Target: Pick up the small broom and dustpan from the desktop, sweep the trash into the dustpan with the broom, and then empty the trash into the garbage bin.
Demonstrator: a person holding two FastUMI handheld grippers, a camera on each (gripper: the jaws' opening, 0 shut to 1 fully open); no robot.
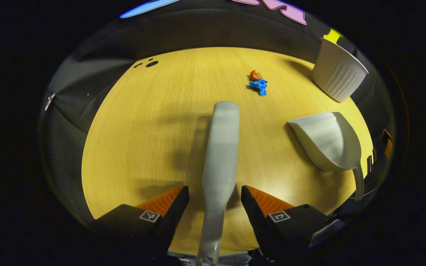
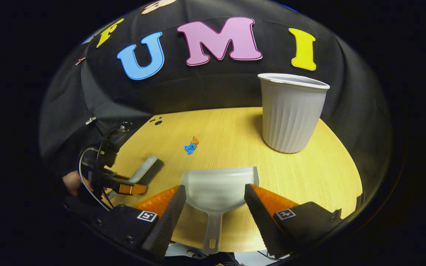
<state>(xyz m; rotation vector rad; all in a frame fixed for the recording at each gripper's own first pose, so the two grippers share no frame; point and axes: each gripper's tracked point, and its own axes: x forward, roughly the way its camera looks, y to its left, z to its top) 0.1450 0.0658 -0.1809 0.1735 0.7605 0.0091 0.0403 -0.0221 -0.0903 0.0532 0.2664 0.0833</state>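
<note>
Broom first: in the left gripper view a small pale grey plastic broom (image 1: 220,155) runs straight ahead between the fingers of the left claw (image 1: 215,197), which stand apart on either side of its handle with gaps showing, not pressing it. It lies on the round yellow wood-grain tabletop (image 1: 142,147). One light grey plastic dustpan (image 1: 327,142) rests to the right, handle toward the near edge. Two scraps of trash, one crumpled blue piece (image 1: 259,87) and one orange piece (image 1: 255,75) touching it, lie beyond the broom's tip. One white ribbed plastic garbage bin (image 1: 338,72) stands at the far right edge.

In the right gripper view the dustpan (image 2: 218,188) lies between the spread fingers of the right claw (image 2: 215,201), its handle pointing back between them, untouched. The bin (image 2: 292,112) stands upright just beyond on the right. The scraps (image 2: 190,146) sit mid-table, well apart from the dustpan. At left the left claw (image 2: 126,186), held by a hand (image 2: 73,181), sits at the broom (image 2: 144,169).
</note>
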